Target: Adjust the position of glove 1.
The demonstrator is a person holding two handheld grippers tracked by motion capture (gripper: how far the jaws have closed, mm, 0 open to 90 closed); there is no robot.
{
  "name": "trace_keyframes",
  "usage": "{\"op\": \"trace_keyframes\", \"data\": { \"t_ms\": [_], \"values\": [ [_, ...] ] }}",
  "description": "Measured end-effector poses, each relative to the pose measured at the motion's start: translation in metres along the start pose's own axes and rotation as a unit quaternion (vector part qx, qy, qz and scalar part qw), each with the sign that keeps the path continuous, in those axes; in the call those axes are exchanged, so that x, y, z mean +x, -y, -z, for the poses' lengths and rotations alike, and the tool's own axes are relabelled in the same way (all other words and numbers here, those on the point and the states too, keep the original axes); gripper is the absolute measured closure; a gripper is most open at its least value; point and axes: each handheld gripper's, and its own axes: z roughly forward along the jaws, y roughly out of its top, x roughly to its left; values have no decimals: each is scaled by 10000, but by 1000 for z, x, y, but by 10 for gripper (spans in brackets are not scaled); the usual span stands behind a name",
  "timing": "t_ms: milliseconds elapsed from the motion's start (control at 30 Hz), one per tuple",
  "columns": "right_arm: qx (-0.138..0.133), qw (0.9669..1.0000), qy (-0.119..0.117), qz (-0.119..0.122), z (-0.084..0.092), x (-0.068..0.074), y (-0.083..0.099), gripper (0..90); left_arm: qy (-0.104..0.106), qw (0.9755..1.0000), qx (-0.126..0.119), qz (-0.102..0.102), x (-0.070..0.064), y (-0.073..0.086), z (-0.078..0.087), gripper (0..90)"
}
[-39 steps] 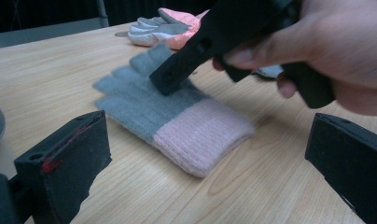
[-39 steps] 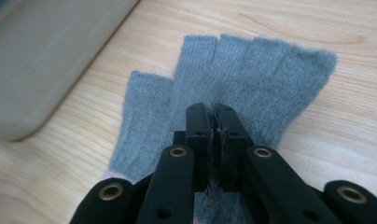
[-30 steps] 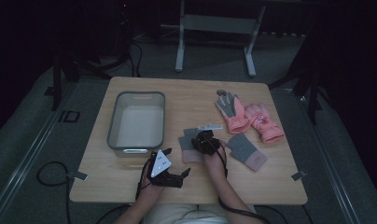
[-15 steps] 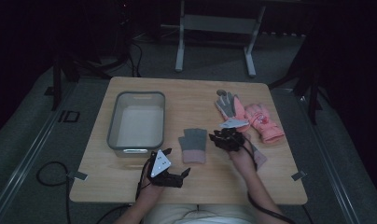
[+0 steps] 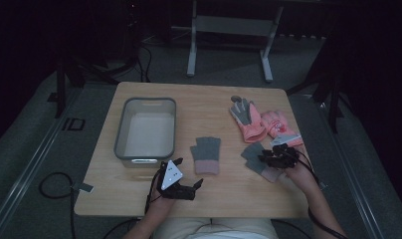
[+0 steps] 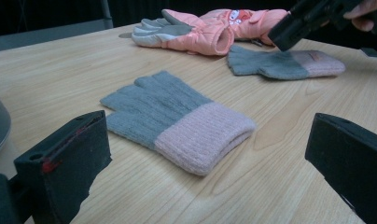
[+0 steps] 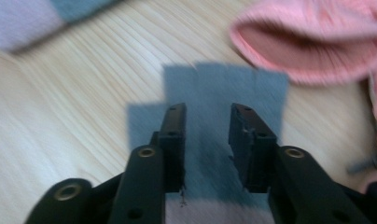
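Two grey gloves now lie apart on the surface (image 5: 139, 189), one set down at centre, as the right gripper (image 5: 262, 158) swings to the second.
Its jaws, just opening with nothing between them, hover over the second grey glove (image 5: 258, 160); a second ago they stood at the centre glove (image 5: 206, 154). Left gripper (image 5: 195, 185) waits, jaws apart and empty.

No legible text, label or number on gloves, bin or table.

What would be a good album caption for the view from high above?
A person's right gripper hovers open above a grey glove, another lying mid-table.
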Motion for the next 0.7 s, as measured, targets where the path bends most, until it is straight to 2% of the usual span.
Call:
{"op": "trace_keyframes", "data": {
  "t_ms": [133,200,333,433,500,633,700],
  "values": [
    [66,9999,-71,-37,-5,-4,7,629,-4,10000,-1,10,0,0,0,0],
    [239,9996,-171,-37,-13,-8,12,627,-13,10000,-9,3,0,0,0,0],
    [400,9989,-243,74,-16,-4,12,692,-7,10000,-19,-1,0,0,0,0],
    [424,9989,-188,16,-16,-2,11,778,-5,10000,-25,30,0,0,0,0],
    [442,9989,-147,-26,-16,2,11,800,-6,10000,-26,30,0,0,0,0],
    [486,9987,-122,128,-14,18,10,838,-20,10000,-13,7,0,0,0,0],
    [446,9989,-153,-2,-12,24,9,851,-25,10000,-24,32,0,0,0,0]
  ]
}}
